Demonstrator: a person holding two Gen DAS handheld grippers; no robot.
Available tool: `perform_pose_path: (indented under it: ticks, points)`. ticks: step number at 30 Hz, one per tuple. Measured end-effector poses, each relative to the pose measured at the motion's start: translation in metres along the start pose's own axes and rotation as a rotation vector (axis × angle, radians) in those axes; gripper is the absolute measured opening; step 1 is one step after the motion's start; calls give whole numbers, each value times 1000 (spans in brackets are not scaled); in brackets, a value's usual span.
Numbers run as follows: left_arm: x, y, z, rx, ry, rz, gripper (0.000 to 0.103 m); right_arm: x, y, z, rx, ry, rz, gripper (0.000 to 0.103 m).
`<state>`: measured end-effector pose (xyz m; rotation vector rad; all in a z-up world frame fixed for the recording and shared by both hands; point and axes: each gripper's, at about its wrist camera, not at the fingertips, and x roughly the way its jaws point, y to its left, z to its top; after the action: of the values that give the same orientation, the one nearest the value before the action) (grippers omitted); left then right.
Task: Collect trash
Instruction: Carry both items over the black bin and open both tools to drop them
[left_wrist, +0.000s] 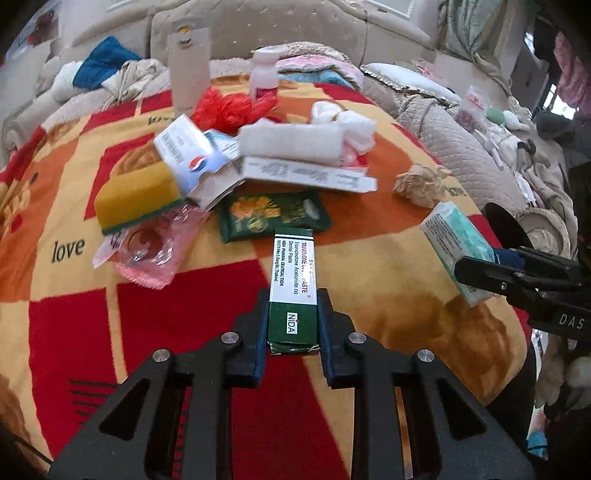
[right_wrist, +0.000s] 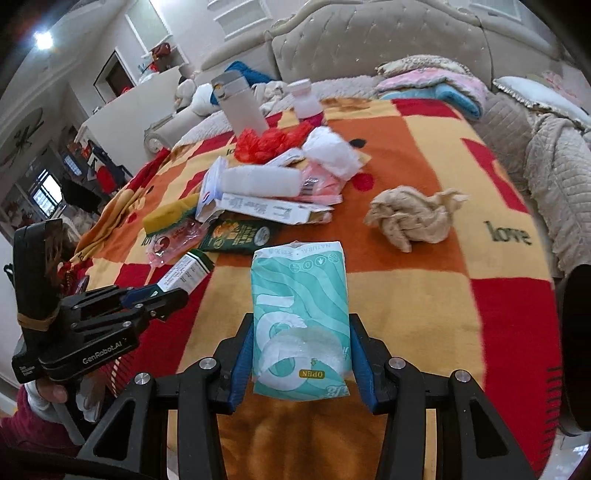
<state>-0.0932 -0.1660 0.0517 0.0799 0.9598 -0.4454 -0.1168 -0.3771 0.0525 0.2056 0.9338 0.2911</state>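
Observation:
My left gripper (left_wrist: 293, 295) is shut on a green and white dental paste box (left_wrist: 293, 280), which sticks forward from between its blue pads. My right gripper (right_wrist: 301, 321) is shut on a teal tissue pack (right_wrist: 299, 306); the same pack (left_wrist: 456, 245) shows at the right of the left wrist view, with the right gripper (left_wrist: 480, 269) behind it. The left gripper (right_wrist: 159, 295) and its paste box (right_wrist: 188, 271) appear at the left of the right wrist view. Both held items hang just above the checked blanket (left_wrist: 369, 229).
A heap of trash lies ahead: yellow sponge (left_wrist: 136, 195), pink wrapper (left_wrist: 147, 251), green packet (left_wrist: 273, 216), white cartons (left_wrist: 310, 175), red plastic bag (left_wrist: 232, 107), crumpled beige paper (left_wrist: 423, 184), white tissue (left_wrist: 347, 125). A tall bottle (left_wrist: 188, 70) and small bottle (left_wrist: 264, 72) stand behind. Bedding surrounds.

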Motion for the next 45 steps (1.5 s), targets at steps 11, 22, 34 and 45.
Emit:
perform_pose_path:
  ticks: [11, 22, 34, 45]
  points:
    - [3, -62, 16, 75, -23, -34, 21, -34, -42, -8, 63, -44, -53, 46]
    - [22, -130, 34, 161, -14, -93, 21, -68, -94, -18, 141, -88, -116, 46]
    - [45, -212, 55, 252, 0, -189, 21, -100, -171, -38, 271, -119, -217, 46]
    - [78, -267, 71, 289, 30, -246, 21, -116, -233, -56, 373, -120, -304, 46]
